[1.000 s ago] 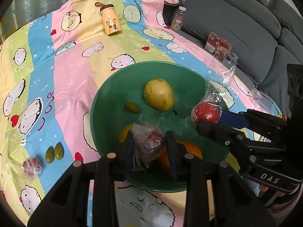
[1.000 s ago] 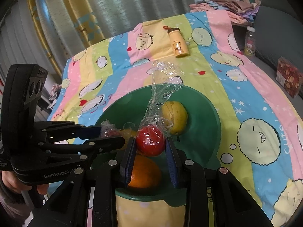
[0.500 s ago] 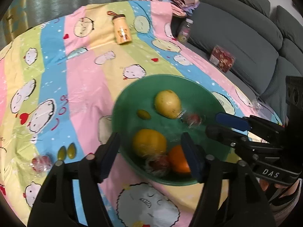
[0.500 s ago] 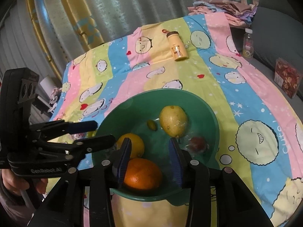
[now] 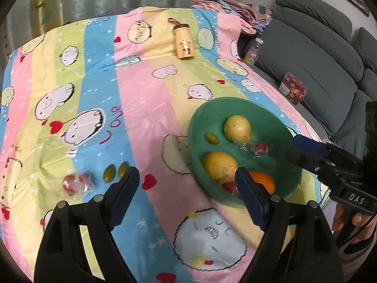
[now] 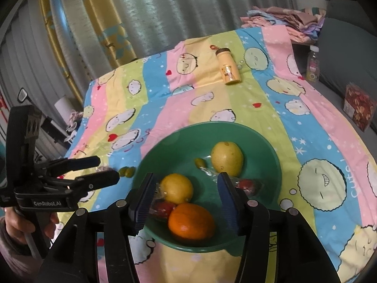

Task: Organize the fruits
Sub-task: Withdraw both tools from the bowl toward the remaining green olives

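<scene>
Both claws have just been opening and hold nothing: the left claw (image 5: 186,184) gapes wide, the right claw (image 6: 186,198) sits narrower above the green bowl (image 6: 271,155). Left of that bowl lie 2 green fruits (image 5: 115,172) and a wrapped red fruit (image 5: 76,184), apparently in slippery film that could slide from the pads.

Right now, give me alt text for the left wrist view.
The open, empty left gripper hovers over a striped cartoon bedsheet. To its right, a green bowl holds fruit; two green olives and a wrapped red fruit lie outside it.
</scene>
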The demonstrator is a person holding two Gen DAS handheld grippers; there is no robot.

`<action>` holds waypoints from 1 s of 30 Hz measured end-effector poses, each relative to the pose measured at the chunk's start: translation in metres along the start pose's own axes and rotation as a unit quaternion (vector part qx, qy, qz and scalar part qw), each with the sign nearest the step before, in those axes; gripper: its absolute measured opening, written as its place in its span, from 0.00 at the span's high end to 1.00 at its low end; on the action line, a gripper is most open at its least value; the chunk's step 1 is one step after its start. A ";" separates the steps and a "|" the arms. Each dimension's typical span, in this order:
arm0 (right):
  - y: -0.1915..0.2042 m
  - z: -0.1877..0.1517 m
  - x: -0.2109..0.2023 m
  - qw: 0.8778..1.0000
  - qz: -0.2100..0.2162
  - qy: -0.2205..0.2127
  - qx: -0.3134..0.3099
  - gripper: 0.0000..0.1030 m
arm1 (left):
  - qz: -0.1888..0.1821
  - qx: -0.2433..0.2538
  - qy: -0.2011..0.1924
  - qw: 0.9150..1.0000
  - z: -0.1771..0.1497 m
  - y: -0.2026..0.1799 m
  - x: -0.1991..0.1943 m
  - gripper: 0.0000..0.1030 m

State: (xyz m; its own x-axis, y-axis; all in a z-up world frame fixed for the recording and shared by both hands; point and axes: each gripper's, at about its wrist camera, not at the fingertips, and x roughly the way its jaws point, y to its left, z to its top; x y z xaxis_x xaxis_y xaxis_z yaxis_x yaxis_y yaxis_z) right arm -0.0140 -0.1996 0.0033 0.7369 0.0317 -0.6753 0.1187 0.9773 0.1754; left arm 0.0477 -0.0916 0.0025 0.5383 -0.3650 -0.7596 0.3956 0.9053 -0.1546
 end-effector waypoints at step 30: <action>0.098 -0.003 0.032 0.993 0.046 0.049 -0.094 0.46 | 0.016 -0.093 -0.008 0.995 -0.048 0.082 -0.031 0.18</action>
State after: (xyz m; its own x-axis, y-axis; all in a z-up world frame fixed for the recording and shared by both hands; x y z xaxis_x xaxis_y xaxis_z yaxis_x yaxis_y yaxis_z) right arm 0.0194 -0.1020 -0.0034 0.6690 0.1342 -0.7311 -0.0802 0.9908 0.1086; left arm 0.0273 0.0043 -0.0173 0.5612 -0.3377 -0.7557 0.2338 0.9405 -0.2466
